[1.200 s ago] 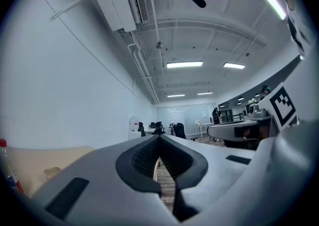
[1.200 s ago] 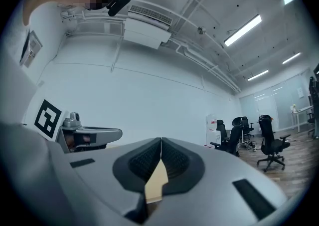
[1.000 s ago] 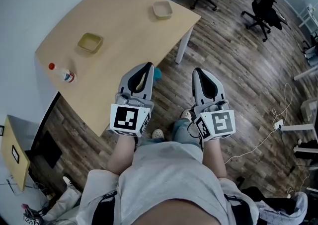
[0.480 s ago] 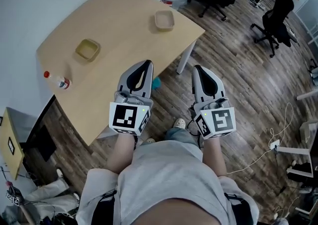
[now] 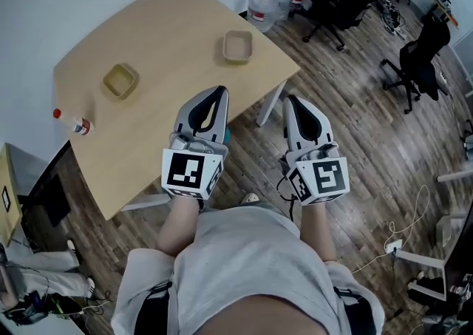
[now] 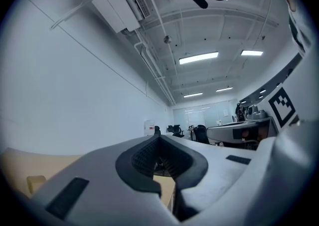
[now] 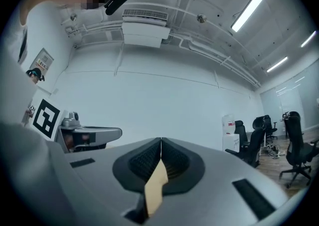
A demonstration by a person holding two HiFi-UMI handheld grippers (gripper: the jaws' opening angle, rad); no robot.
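Left gripper [image 5: 219,92] is held closed, nothing between its jaws, poised over the near edge of the tabletop [image 5: 170,30]. Right gripper [image 5: 290,99] is likewise closed and empty, held just off that edge, over the floor [image 5: 355,126]. Nothing is touched, so an approach is judged. A tan tray [image 5: 237,46] is set by the right corner, an olive tray [image 5: 120,80] further left, a bottle [image 5: 72,123] laid at the left corner. For any grasp, jaws would need parting first.
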